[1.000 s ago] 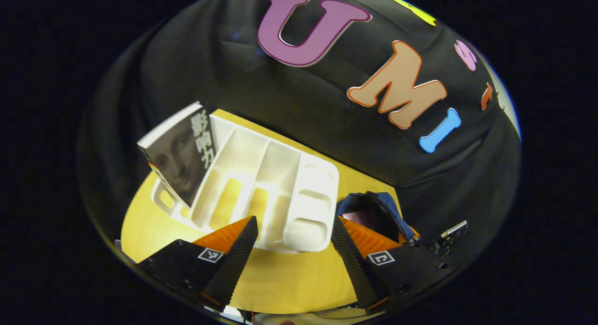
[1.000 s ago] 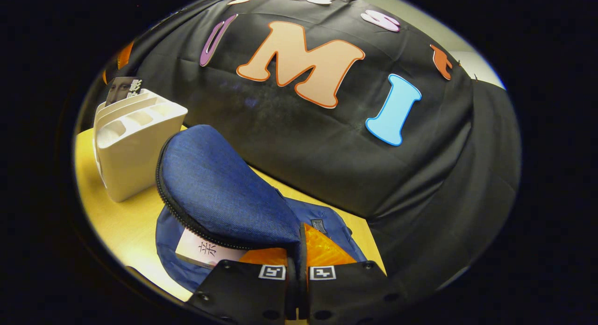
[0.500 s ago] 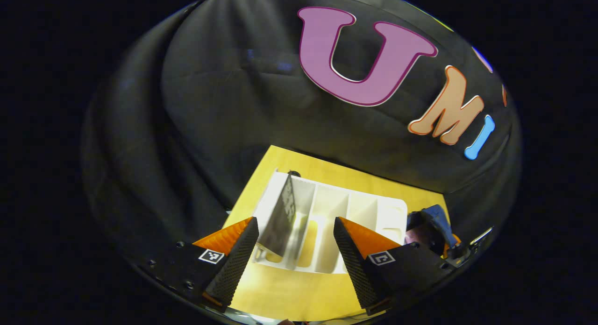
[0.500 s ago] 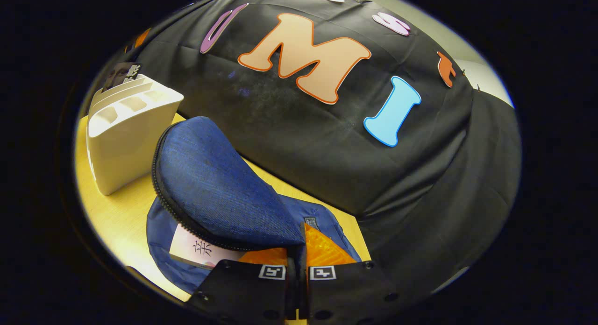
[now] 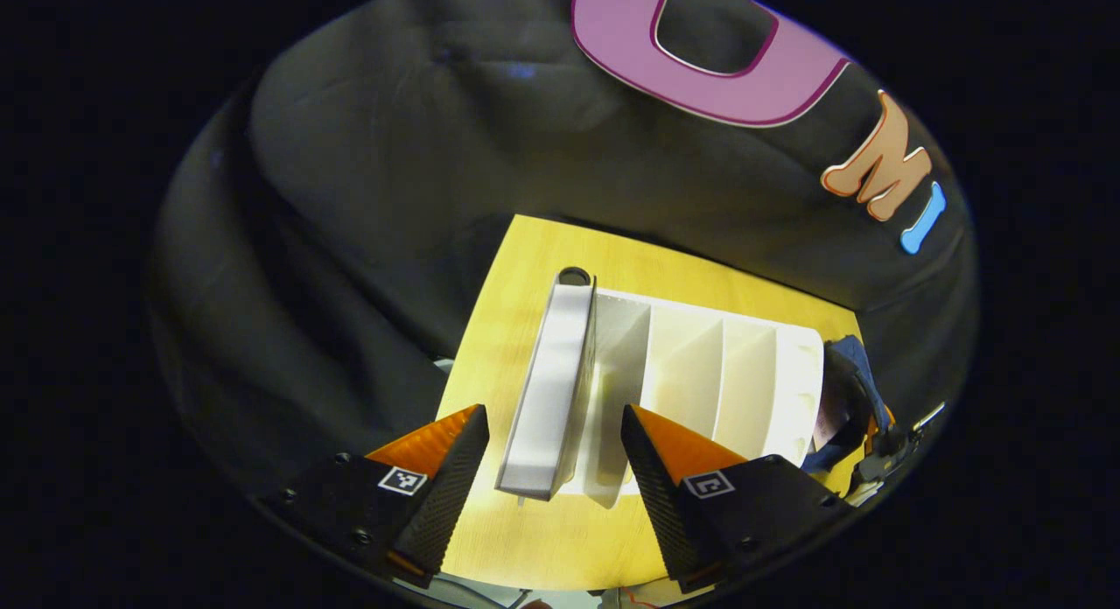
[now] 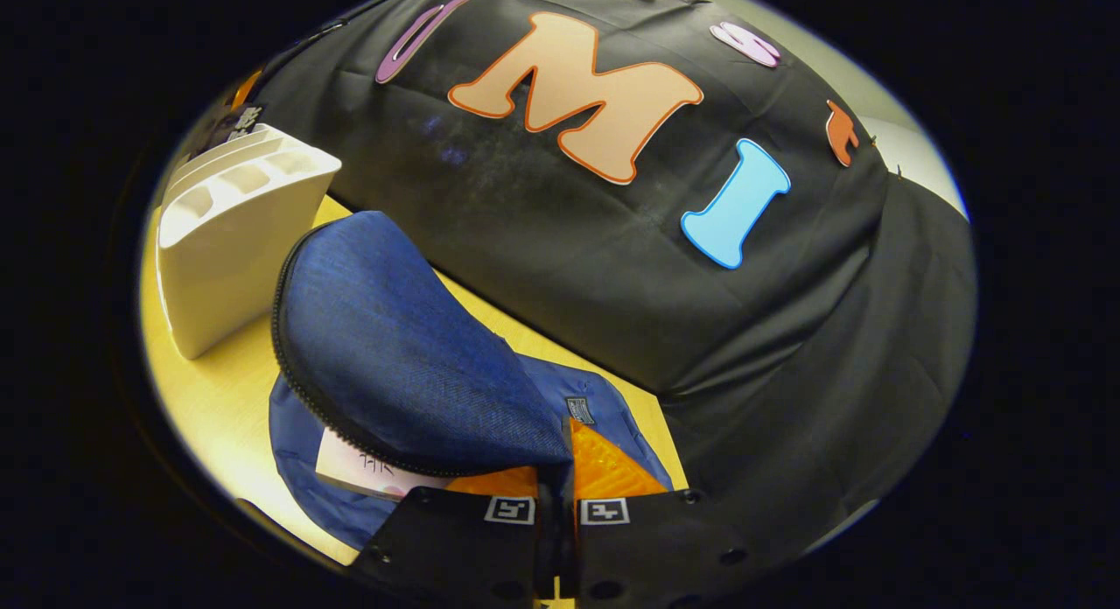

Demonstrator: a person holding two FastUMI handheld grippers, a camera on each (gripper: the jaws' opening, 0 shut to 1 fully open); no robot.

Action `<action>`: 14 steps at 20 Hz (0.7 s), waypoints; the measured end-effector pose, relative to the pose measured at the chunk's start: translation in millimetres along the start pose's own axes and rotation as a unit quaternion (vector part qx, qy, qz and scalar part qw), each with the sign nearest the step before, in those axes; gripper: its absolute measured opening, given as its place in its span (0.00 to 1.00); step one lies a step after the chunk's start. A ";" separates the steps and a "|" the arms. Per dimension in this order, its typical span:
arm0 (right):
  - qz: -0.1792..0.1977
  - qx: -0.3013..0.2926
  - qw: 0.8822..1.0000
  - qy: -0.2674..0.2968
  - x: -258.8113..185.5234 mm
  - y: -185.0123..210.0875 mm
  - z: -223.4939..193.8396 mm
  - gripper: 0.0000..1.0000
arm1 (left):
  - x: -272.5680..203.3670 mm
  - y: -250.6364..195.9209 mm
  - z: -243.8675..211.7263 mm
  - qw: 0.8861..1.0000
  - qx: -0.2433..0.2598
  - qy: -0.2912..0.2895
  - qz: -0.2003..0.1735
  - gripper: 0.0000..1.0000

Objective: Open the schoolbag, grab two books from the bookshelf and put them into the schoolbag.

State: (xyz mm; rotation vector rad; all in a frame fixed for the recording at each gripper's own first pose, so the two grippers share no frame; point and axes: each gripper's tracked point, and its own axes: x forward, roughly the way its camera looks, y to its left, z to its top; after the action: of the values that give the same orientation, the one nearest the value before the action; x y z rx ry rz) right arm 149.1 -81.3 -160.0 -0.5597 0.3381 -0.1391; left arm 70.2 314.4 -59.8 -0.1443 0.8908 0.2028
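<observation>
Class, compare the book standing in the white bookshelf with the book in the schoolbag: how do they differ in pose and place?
The book in the bookshelf stands upright in an end slot; the book in the schoolbag lies flat. The first is fully exposed between the left gripper's open fingers; the second is half hidden under the flap. Neither is gripped.

- In your left gripper view, the book (image 5: pixel 553 390) stands in the bookshelf's (image 5: pixel 700 364) leftmost slot.
- The schoolbag (image 5: pixel 844 399) lies just right of the bookshelf — both on the table (image 5: pixel 525 276).
- In your right gripper view, another book (image 6: pixel 359 469) lies inside the schoolbag, under its raised flap (image 6: pixel 394 346).
</observation>
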 end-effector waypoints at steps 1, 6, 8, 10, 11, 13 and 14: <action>0.000 -0.001 1.000 0.001 0.0 0.2 -1.6 0.05 | 4.9 0.4 0.7 1.000 0.006 0.008 0.002 0.88; -0.005 0.018 1.000 0.009 -1.8 -0.9 -2.6 0.02 | 31.8 -6.6 -4.9 0.997 0.027 0.068 -0.011 0.67; -0.005 0.016 1.000 0.010 -1.6 -0.3 -3.0 0.05 | 43.4 -7.8 -11.4 0.995 0.033 0.094 -0.003 0.67; -0.006 0.014 1.000 0.010 -0.9 -0.9 -2.8 0.05 | 50.4 -10.2 -14.7 0.993 0.034 0.111 0.001 0.55; -0.007 0.014 1.000 0.010 -1.4 -0.8 -3.6 0.05 | 54.0 -9.8 -14.0 0.993 0.035 0.115 0.003 0.52; -0.006 0.019 1.000 0.011 -1.6 -0.5 -3.6 0.05 | 60.2 -11.1 -18.3 0.991 0.032 0.133 -0.001 0.45; -0.007 0.021 1.000 0.012 -1.4 -1.4 -3.2 0.05 | 61.3 -12.9 -22.5 0.989 0.030 0.146 0.002 0.46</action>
State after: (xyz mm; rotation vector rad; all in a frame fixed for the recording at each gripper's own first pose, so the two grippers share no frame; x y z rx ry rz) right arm 146.6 -83.7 -161.4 -0.5186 0.3535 -0.1662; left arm 93.7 304.2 -121.2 -0.1176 1.1868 0.1600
